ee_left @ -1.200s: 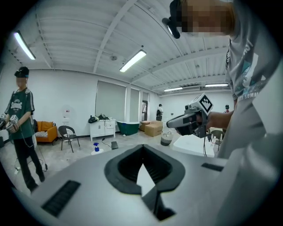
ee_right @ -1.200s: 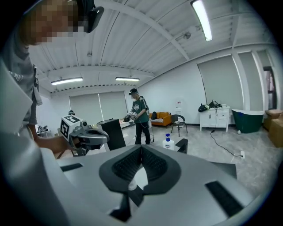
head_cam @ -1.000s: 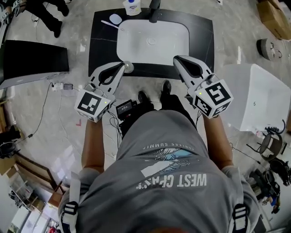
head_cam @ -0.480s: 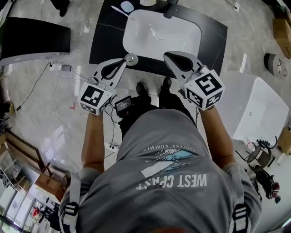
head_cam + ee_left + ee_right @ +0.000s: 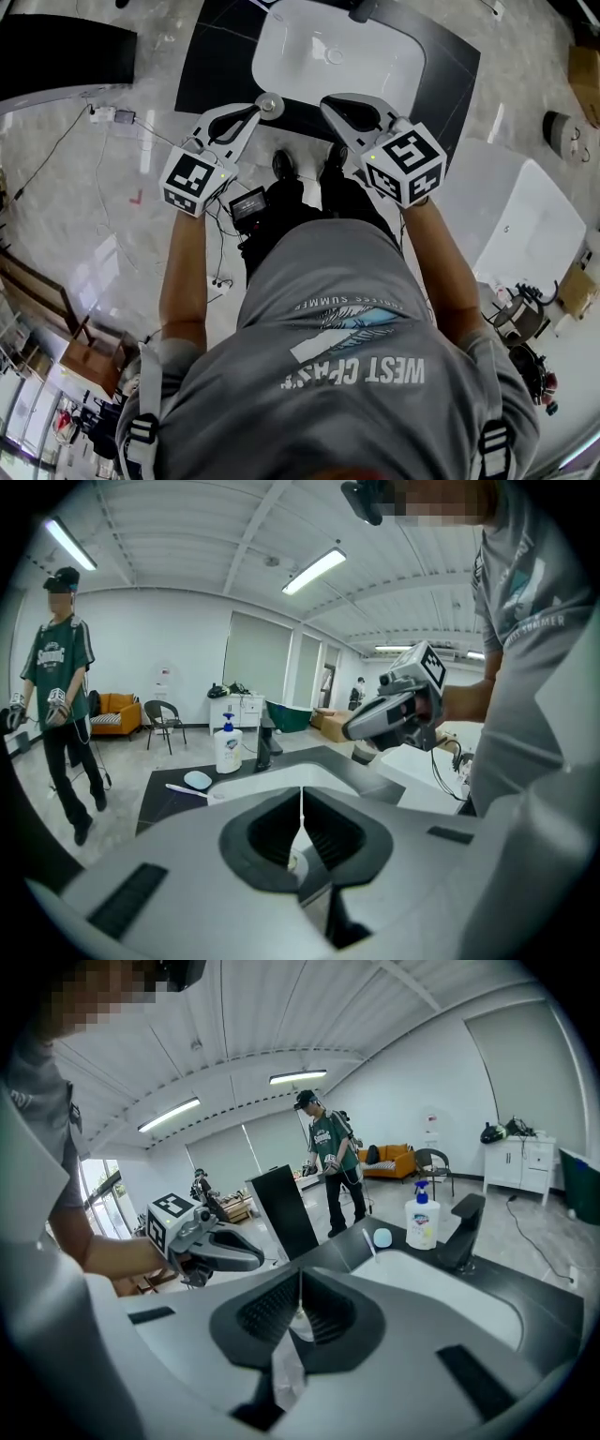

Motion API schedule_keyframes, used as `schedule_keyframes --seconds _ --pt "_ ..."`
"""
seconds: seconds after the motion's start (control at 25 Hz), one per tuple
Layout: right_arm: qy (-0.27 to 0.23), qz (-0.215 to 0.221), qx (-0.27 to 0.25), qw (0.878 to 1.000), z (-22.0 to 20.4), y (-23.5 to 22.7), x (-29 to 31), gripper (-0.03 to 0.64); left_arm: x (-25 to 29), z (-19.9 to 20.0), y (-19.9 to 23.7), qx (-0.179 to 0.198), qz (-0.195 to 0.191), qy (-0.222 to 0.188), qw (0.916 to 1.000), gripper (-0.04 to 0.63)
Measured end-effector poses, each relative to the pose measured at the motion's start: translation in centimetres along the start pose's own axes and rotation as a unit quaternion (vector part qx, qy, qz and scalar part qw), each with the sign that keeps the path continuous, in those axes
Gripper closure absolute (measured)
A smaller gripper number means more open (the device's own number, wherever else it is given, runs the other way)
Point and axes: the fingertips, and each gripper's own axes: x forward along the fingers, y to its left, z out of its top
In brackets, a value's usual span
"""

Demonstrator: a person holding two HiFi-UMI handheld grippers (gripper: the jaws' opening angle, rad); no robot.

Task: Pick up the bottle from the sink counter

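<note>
Bottle [image 5: 228, 750] (a white pump dispenser with a blue top) is standing upright at the back of the dark counter [image 5: 169, 794]. It is sitting left of centre in the left gripper view, beside the black faucet [image 5: 265, 747], well apart from both grippers. In the upper middle of the head view, the left gripper [image 5: 255, 111] is hovering at the counter's near edge, jaws pressed together on nothing. To its right, the right gripper [image 5: 330, 101] is hovering likewise, jaws together and empty. By my judgement the pick-up is not yet beginning: reaching across the sink [image 5: 337, 56], spreading a gripper, closing on the bottle and lifting are all remaining.
</note>
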Motion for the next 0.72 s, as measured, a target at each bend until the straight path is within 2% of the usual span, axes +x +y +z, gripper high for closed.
schedule_keyframes --seconds 0.32,0.56,0.72 --pt "0.028 0.016 0.009 0.999 -1.8 -0.1 2.0 0.612 0.8 -2.1 0.3 -0.009 -0.018 0.013 0.9997 0.584" --pt "0.044 0.027 0.014 0.999 -2.7 -0.2 3.3 0.611 1.5 -3.6 0.3 -0.003 -0.031 0.03 0.9991 0.5" --pt "0.054 0.04 0.014 0.998 -3.2 0.0 4.3 0.576 2.2 -4.1 0.3 0.006 -0.038 0.034 0.9987 0.457"
